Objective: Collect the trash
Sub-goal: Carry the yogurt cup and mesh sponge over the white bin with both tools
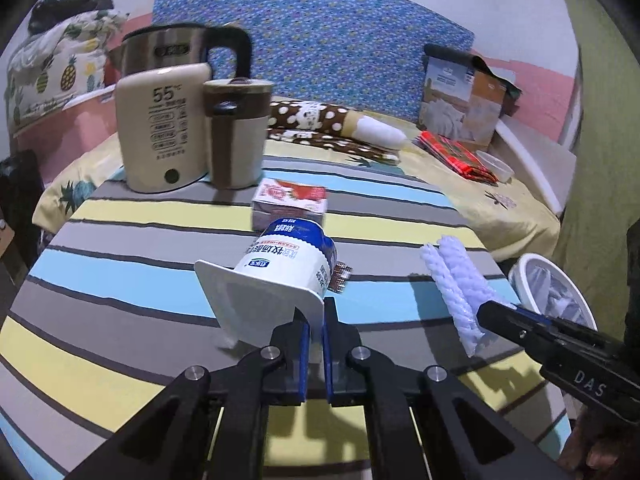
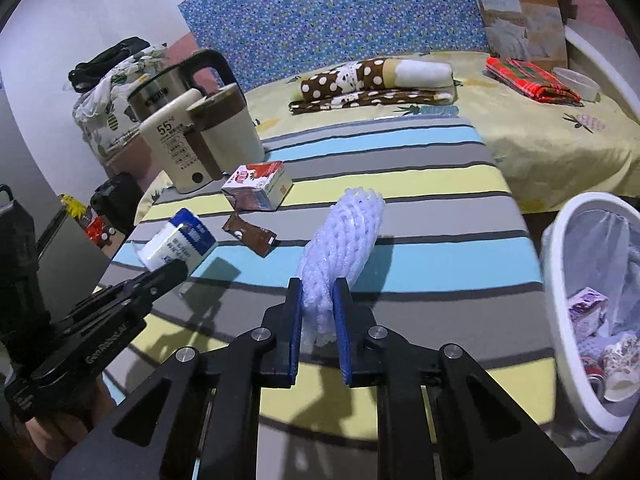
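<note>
My left gripper [image 1: 315, 322] is shut on the rim of a white and blue yogurt cup [image 1: 288, 264], held tipped above the striped table [image 1: 120, 280]. My right gripper [image 2: 317, 294] is shut on a white foam fruit net [image 2: 344, 236], its blue pads squeezing the lower end. In the left wrist view the same foam net [image 1: 452, 276] sticks out of the right gripper [image 1: 486, 312]. In the right wrist view the yogurt cup [image 2: 180, 244] hangs from the left gripper [image 2: 176, 270]. A small milk carton [image 2: 258, 186] and a brown wrapper [image 2: 250, 236] lie on the table.
A white bin [image 2: 576, 320] lined with a plastic bag stands right of the table, with trash inside. A kettle [image 1: 180, 52], a cream warmer [image 1: 160, 132] and a brown-lidded mug [image 1: 236, 132] stand at the table's far left. Behind lies a bed [image 2: 540, 132] with pillows and boxes.
</note>
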Demonstrator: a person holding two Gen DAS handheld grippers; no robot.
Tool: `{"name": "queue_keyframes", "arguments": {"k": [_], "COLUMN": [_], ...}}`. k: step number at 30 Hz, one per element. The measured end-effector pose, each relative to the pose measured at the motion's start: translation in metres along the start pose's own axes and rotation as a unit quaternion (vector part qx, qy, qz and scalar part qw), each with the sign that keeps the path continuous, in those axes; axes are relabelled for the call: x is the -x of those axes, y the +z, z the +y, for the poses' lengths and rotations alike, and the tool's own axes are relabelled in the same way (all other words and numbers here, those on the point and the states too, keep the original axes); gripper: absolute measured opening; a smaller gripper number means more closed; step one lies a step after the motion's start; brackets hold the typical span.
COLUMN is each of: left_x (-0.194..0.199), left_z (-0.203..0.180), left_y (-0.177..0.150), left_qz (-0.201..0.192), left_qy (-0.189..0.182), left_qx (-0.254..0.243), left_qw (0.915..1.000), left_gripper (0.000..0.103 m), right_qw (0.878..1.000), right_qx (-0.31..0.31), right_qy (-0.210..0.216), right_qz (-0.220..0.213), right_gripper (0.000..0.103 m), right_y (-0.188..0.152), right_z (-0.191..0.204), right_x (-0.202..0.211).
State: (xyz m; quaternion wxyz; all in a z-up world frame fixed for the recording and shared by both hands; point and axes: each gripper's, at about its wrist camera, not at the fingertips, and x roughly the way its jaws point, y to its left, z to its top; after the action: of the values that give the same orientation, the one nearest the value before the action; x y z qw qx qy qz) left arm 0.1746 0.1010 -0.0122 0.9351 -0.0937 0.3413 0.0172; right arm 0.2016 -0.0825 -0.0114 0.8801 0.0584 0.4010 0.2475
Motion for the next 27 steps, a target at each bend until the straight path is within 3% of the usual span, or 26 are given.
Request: {"name": "queue_keyframes", "arguments": {"k": [27], "left_x": [0.038], "left_z": [-0.122], "left_y": [-0.028], "left_qz": [0.009], "left_qy": [-0.066], "left_qx": [-0.077], "left_qw": [0.9948], "left_gripper": [0.005], "right_qw": [0.999], "right_qx": [-0.008], "right_qy": [-0.019], "right_qz": [-0.038], "right_gripper": [0.017], "right_y": [-0.023], "right_z": [-0.055], "right_x": [0.076]}}
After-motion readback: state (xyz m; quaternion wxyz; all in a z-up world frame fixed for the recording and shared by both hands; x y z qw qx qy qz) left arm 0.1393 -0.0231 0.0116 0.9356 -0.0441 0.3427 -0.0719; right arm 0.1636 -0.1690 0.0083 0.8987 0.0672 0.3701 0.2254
